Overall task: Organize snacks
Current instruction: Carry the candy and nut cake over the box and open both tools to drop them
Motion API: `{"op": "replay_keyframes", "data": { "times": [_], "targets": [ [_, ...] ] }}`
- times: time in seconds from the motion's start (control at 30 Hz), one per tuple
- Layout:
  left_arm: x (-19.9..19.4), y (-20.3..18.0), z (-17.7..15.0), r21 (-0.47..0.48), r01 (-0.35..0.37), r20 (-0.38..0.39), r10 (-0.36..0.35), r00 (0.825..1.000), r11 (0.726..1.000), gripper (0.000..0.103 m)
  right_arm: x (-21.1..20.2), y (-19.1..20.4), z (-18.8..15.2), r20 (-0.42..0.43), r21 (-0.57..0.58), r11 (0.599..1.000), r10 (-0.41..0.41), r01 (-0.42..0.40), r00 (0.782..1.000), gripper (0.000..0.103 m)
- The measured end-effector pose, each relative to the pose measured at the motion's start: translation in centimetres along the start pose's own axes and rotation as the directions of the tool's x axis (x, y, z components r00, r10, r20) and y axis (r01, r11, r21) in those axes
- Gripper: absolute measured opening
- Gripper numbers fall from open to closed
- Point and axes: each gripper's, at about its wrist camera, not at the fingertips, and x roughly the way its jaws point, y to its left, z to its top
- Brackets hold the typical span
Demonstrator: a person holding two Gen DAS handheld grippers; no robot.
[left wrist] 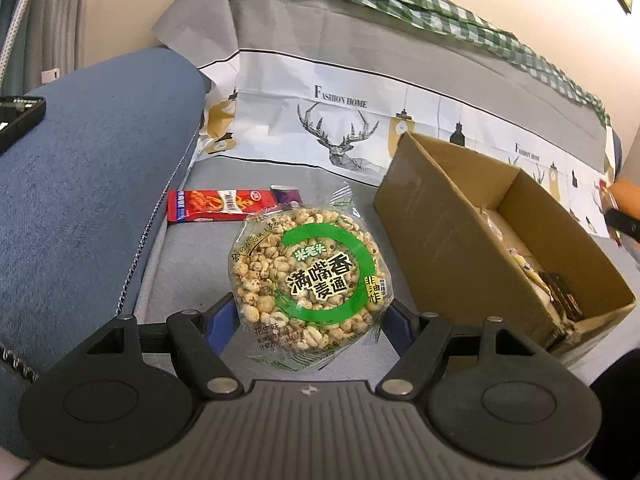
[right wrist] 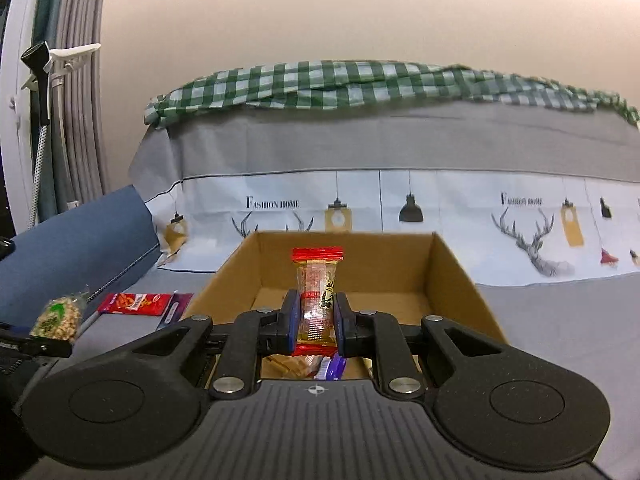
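Over the box (right wrist: 448, 276), the right gripper (right wrist: 316, 318) is clamped narrowly on a candy (right wrist: 318, 296) in a clear wrapper with red ends; its blue pads (right wrist: 291, 320) press both flanks, and the candy stands upright above the box's open interior. More wrapped snacks (right wrist: 316, 366) lie in the box's near end below the fingers.

On the grey sofa seat, left of the box, the left gripper (left wrist: 308, 312) is spread wide around a round puffed-grain pack (left wrist: 310, 276) with a green ring label. Its blue pads (left wrist: 218, 326) sit at the pack's two sides; whether they actually press it I cannot tell.

Beyond the pack, near the blue cushion (left wrist: 92, 184), lies a red packet (left wrist: 218, 205), with a purple packet (left wrist: 285, 194) just beside its right end. A phone (left wrist: 18, 118) rests on the cushion's far left edge.
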Motion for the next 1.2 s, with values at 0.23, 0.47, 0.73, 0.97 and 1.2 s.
{"op": "replay_keyframes", "data": {
  "times": [0.23, 0.47, 0.73, 0.97, 1.2],
  "targets": [
    [-1.0, -4.4, -1.2, 0.087, -0.012, 0.022, 0.010, 1.000, 0.996, 0.079, 0.3, 1.3, -0.6, 0.036, -0.081, 0.996, 0.035, -0.032, 0.999, 0.018],
    [-1.0, -8.5, -1.0, 0.056, 0.035, 0.030, -0.036, 0.999, 0.998, 0.079, 0.3, 0.7, -0.6, 0.047, -0.075, 0.996, 0.055, -0.051, 0.997, 0.018],
    [-0.6, -13.7, 3.2, 0.066, 0.092, 0.082, -0.097, 0.992, 0.994, 0.079, 0.1, -0.6, -0.5, 0.070, 0.005, 0.997, 0.077, -0.078, 0.995, 0.018],
    [0.5, -18.8, 7.7, 0.118, 0.118, 0.141, -0.135, 0.981, 0.986, 0.079, 0.6, -2.4, -0.5, 0.063, 0.116, 0.991, 0.061, -0.068, 0.996, 0.018],
    [-0.9, -20.0, 7.7, 0.142, 0.194, 0.274, -0.227, 0.935, 0.971, 0.096, 1.0, -2.6, -0.8, 0.035, 0.129, 0.991, -0.040, 0.035, 0.999, 0.089]
  ]
}}
